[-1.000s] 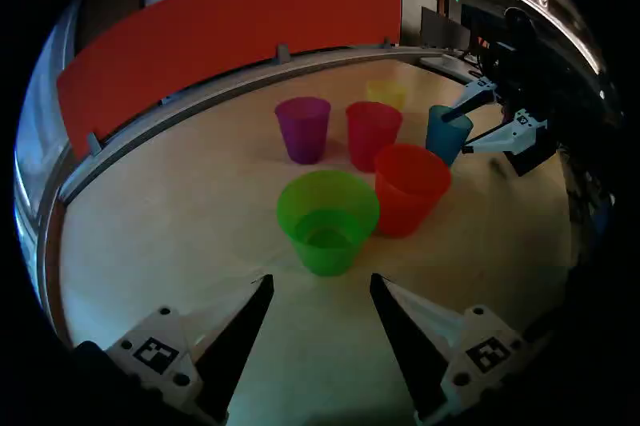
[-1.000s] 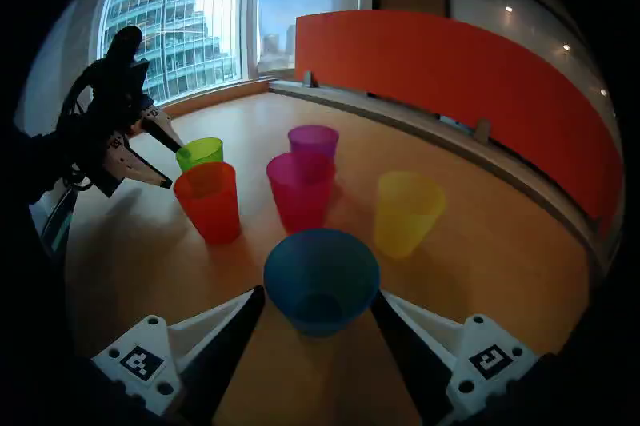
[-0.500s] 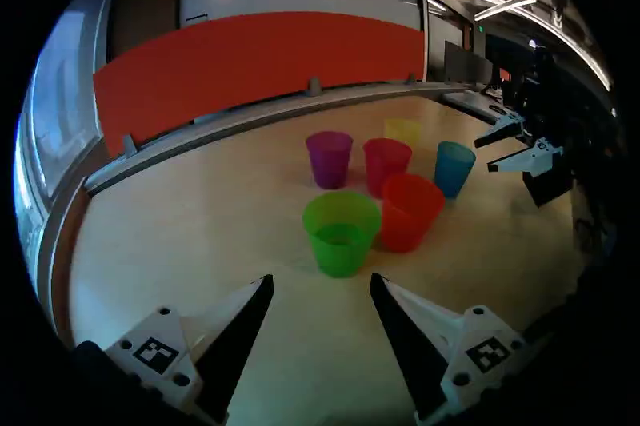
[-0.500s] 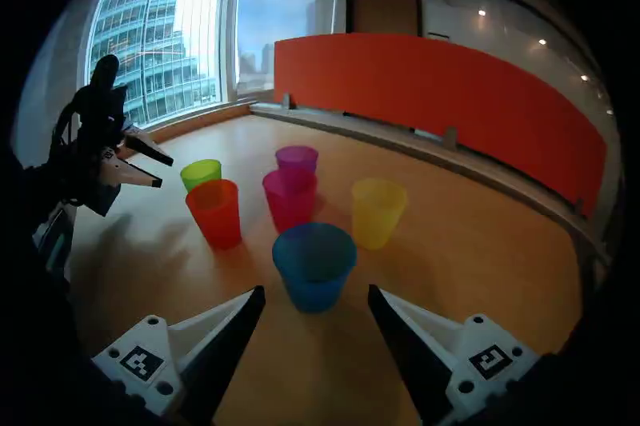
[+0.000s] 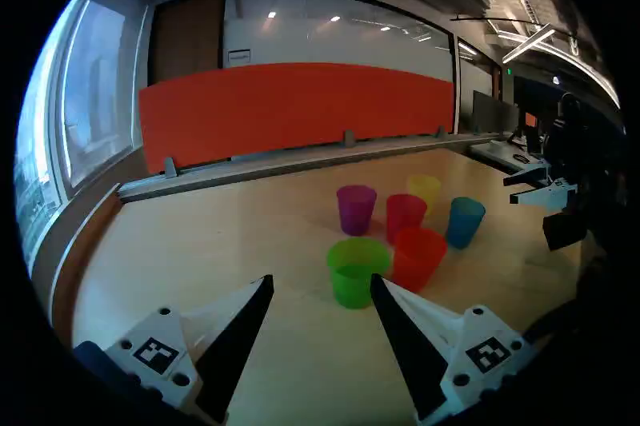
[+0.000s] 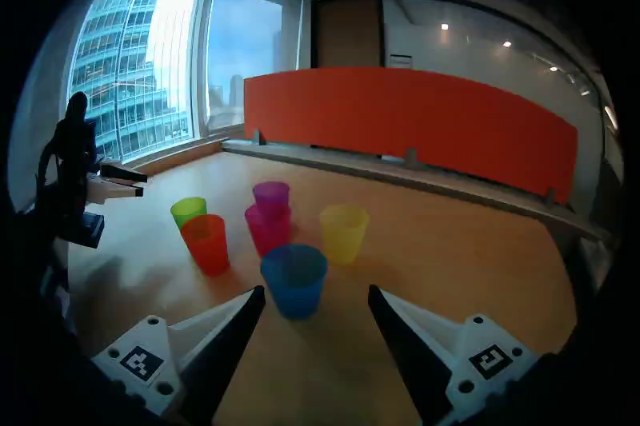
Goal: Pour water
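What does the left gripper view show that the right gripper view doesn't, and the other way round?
Left gripper view: the right gripper off to the side, in front of dark monitors. Right gripper view: the left gripper and big windows looking onto towers. Shared: the six coloured cups, the orange panel and the wooden table.

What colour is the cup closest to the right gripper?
That cup is blue; the right gripper view shows it best.

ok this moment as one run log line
left gripper open, nothing held | right gripper open, nothing held | green cup ahead of left | blue cup ahead of right | both upright on table
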